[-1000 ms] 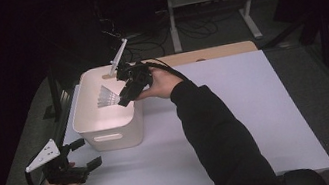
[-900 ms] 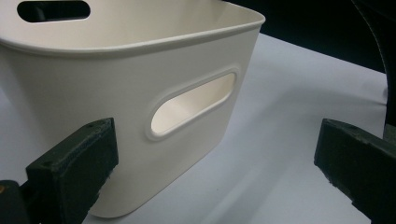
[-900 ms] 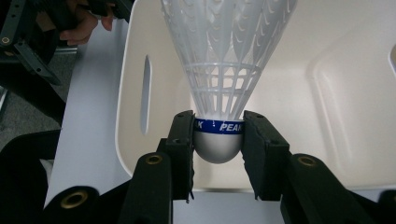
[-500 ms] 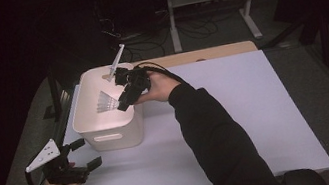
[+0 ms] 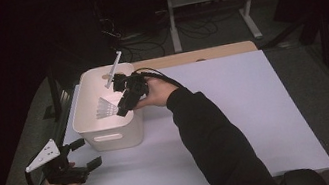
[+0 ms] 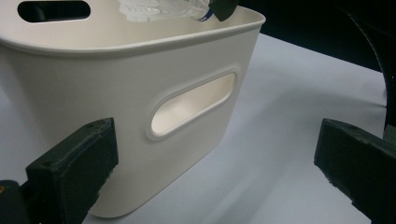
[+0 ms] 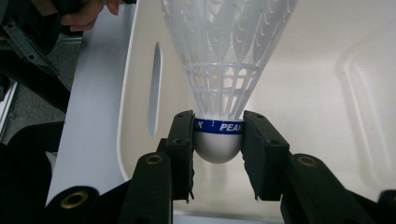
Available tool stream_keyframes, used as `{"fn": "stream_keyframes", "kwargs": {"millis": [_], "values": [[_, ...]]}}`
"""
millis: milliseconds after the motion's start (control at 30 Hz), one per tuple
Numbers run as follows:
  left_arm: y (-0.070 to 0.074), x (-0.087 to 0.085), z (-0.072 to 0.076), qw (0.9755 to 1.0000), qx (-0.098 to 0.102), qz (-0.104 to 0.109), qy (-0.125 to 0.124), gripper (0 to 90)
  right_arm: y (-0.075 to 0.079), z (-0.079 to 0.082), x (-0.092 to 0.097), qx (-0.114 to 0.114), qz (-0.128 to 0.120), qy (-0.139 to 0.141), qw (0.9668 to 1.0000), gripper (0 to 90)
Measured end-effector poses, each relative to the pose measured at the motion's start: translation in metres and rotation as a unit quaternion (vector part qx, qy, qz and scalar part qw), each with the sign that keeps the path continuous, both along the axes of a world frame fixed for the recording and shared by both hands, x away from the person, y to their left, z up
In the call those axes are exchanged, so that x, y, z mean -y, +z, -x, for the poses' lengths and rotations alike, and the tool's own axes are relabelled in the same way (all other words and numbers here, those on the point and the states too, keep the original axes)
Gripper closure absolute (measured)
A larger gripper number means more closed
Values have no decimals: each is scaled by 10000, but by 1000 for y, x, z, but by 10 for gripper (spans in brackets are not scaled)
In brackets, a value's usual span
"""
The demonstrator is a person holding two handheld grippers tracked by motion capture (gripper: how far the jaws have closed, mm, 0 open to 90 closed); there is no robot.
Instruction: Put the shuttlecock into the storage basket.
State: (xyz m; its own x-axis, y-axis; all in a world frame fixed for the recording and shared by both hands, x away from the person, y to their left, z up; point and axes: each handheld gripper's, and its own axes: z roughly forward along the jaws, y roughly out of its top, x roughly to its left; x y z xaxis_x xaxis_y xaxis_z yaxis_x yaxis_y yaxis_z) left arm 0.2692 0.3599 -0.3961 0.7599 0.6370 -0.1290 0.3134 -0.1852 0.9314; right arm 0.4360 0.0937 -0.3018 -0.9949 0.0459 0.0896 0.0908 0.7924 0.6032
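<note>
While the right gripper (image 7: 218, 140) clamps the shuttlecock (image 7: 224, 70) by its cork over the bin (image 5: 108, 132), feathers pointing inward, the left gripper (image 5: 70, 161) waits wide near the table's (image 5: 256, 107) front-left corner.

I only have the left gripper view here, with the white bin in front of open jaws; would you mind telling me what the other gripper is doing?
Observer: The right gripper is clamped on a white shuttlecock at its rounded cork end.
Operator: Thank you. Where is it holding that?
Observer: Over the white bin, with the skirt pointing into the open top, as the high view shows.
Operator: Is there any marking on it?
Observer: A blue band around the cork reads PEAK.
Operator: And where does my gripper sit overall?
Observer: The left gripper sits near the table's front left corner, just short of the bin's handle side.
</note>
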Motion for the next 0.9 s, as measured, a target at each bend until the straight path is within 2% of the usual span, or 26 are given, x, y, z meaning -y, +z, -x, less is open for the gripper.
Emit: {"fn": "stream_keyframes", "kwargs": {"millis": [367,633,700,900], "values": [[0,0,0,10000,0,-8,-3,0,-10,1,-10,-39,95,66,9999,640],[0,0,0,10000,2,-3,-6,0,-12,3,-12,-69,150,68,9998,638],[0,0,0,10000,3,-2,-5,0,-12,1,-12,-53,105,43,9999,571],[0,0,0,10000,-2,1,-10,0,-8,2,-10,-88,15,-6,10000,493]]}}
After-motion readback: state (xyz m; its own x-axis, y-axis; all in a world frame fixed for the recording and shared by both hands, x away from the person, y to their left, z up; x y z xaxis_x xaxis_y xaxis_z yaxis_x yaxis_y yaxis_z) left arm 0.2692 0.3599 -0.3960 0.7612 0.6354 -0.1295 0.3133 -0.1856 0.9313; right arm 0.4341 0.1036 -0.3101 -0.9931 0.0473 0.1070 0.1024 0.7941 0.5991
